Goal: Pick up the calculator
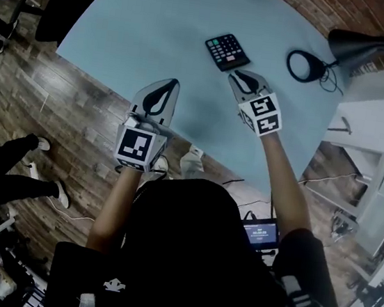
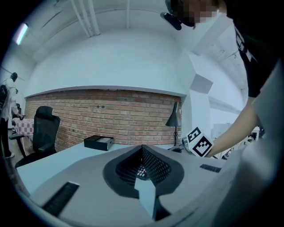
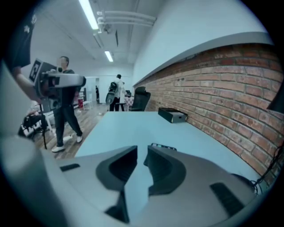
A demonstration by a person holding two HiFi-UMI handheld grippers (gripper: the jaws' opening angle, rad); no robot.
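The black calculator [image 1: 228,51] lies flat on the light blue table [image 1: 152,32], its pale keys facing up. My right gripper [image 1: 236,75] hovers just short of its near edge, jaws a narrow gap apart with nothing between them. In the right gripper view, the calculator's edge [image 3: 163,146] peeks over the right gripper [image 3: 141,151]. My left gripper [image 1: 174,82] hangs over the table to the left of the calculator and nearer me. Its tips meet and it holds nothing. In the left gripper view, the left gripper [image 2: 142,147] points across the table.
A black desk lamp [image 1: 364,45] with a round base [image 1: 306,66] stands right of the calculator. A flat black box [image 3: 173,115] lies at the table's far end. A person's legs [image 1: 7,174] show on the wooden floor at the left, and white furniture [image 1: 379,118] at the right.
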